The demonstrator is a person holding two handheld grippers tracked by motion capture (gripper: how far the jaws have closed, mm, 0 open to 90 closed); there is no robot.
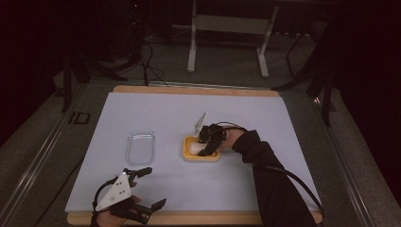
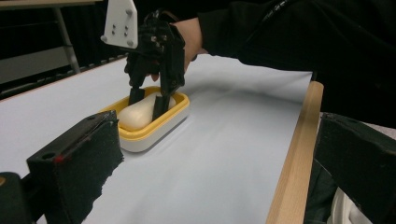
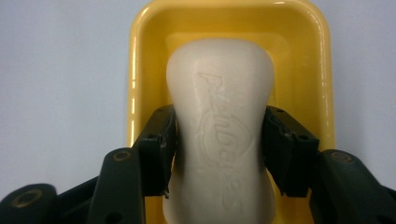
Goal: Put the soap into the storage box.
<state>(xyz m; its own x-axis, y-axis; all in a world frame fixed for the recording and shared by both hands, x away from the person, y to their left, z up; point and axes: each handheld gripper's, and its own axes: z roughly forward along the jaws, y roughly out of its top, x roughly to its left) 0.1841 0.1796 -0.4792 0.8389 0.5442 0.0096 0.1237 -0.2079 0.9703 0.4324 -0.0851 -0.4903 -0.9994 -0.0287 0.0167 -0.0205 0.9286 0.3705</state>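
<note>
Near the middle of the table (image 1: pixel 156 109), a pale cream soap bar (image 3: pixel 219 140) lies in a yellow dish (image 3: pixel 140 70). It is smooth, waisted at the middle, with faint raised lettering along its top. The right gripper (image 3: pixel 219 154) has a jaw against each side of its waist. The left gripper (image 1: pixel 149 187) rests wide open at the table's near edge, holding nothing.

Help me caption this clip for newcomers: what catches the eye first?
The yellow soap dish mid-table, with a white soap bar in it and the right gripper straddling the bar's waist. Left of it lies a clear lid; the left gripper rests open at the near edge.
</note>
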